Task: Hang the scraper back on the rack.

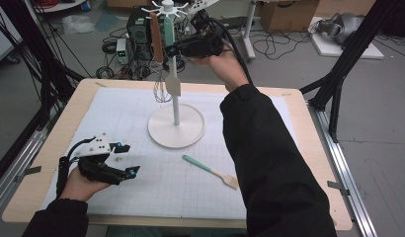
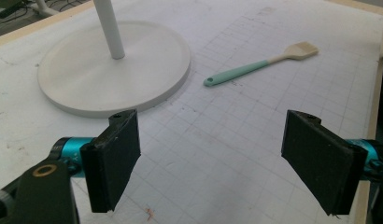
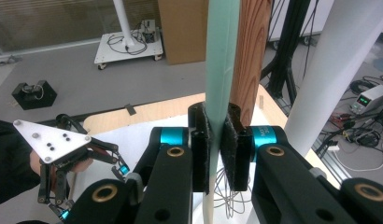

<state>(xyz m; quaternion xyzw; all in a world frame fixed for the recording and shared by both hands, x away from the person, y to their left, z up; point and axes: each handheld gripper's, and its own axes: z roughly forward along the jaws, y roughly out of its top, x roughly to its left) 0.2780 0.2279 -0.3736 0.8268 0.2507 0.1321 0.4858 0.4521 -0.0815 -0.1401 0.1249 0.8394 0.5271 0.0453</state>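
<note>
A white utensil stand [image 1: 176, 129] rises from its round base at the middle of the mat. From its top hooks hang a wooden-handled whisk [image 1: 156, 34] and a mint-handled spatula [image 1: 169, 30] with a cream blade. My right gripper [image 1: 171, 50] is raised beside the pole and shut on that mint handle [image 3: 221, 70], with the wooden handle [image 3: 251, 56] just behind it. A second mint spatula [image 1: 210, 170] lies flat on the mat, right of the base. My left gripper [image 1: 129, 158] rests low at the front left, open, with nothing between its pads [image 2: 112, 158].
A white gridded mat [image 1: 141, 197] covers the wooden table [image 1: 314, 163]. The stand's pole [image 3: 339, 70] is close on the right of the held handle. Black frame legs, cables and boxes stand on the floor beyond the table.
</note>
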